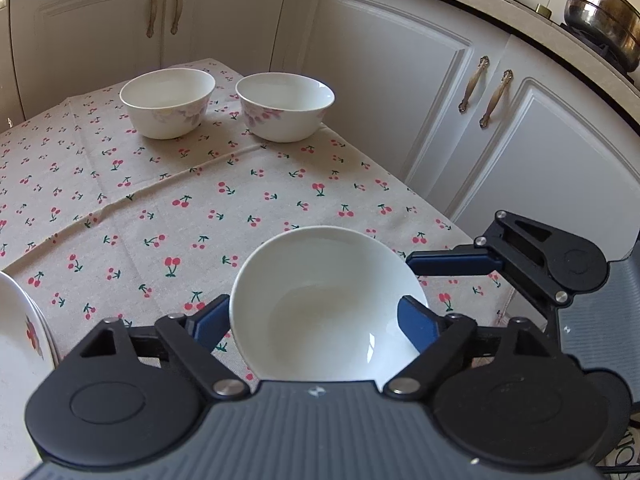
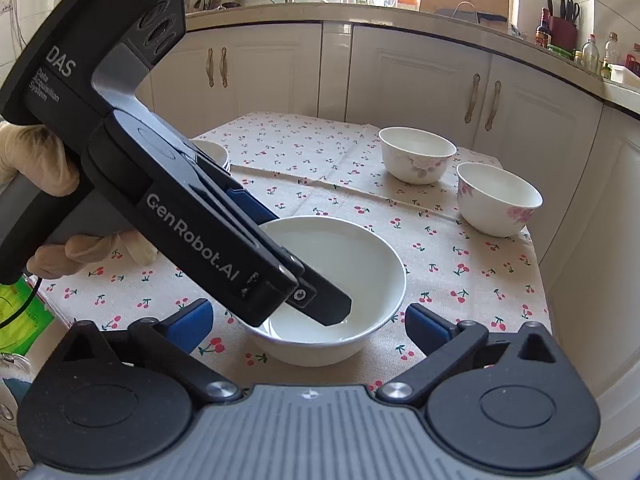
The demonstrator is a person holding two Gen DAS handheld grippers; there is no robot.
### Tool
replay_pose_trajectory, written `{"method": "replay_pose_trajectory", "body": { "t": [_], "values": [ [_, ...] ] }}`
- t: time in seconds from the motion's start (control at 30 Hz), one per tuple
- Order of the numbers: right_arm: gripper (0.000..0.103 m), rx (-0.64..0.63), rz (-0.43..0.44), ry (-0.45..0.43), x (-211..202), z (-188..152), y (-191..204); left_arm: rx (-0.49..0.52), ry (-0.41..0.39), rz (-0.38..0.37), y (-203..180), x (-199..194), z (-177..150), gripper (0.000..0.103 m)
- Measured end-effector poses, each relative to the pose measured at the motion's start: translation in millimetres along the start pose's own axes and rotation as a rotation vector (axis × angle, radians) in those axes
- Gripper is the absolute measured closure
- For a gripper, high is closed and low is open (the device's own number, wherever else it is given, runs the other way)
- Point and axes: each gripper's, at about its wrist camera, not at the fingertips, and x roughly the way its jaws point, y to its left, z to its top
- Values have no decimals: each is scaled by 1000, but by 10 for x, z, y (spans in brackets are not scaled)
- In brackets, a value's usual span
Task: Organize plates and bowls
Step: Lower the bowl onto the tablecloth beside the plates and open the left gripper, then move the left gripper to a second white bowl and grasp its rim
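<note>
Nearest: plain white bowl (image 1: pixel 328 304) on the cherry-print tablecloth (image 1: pixel 160 208), empty, sitting close to the table's near right corner. Left gripper (image 1: pixel 316 326) straddles it, jaws apart; one blue pad (image 1: pixel 210 322) sits outside the left wall, the other inside the bowl by the right rim, not clearly pressing. Seen from the right wrist, the left gripper's lower finger (image 2: pixel 324 304) dips into the bowl's hollow. Right gripper (image 2: pixel 306 326) hangs just short of the same bowl (image 2: pixel 360 272), jaws spread wide, nothing between the pads, clear of the rim on both sides. A gloved hand (image 2: pixel 36 152) holds the left tool.

Left edge: stacked plates with a red flower print (image 1: pixel 20 336), partly cut off by the frame. Mid table is bare cloth, open room to move.

Far end: two flower-patterned bowls (image 1: pixel 168 102) (image 1: pixel 285 106), upright, empty, side by side but apart, near the table's far edge. Right table edge runs close along white cabinet doors (image 1: pixel 392 92). Counter above carries a steel pot (image 1: pixel 604 16); bottles and a knife block (image 2: pixel 562 28) line the back counter.
</note>
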Motion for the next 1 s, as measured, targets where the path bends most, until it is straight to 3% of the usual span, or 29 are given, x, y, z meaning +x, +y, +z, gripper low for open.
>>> {"method": "replay_pose_trajectory", "body": {
  "t": [0.47, 1.0],
  "values": [
    [0, -5, -23, -78, -309, 134, -159, 120, -116, 32, -101, -357, 367, 7],
    [0, 70, -172, -76, -18, 203, -1027, 186, -57, 62, 23, 172, 999, 6]
  ]
}}
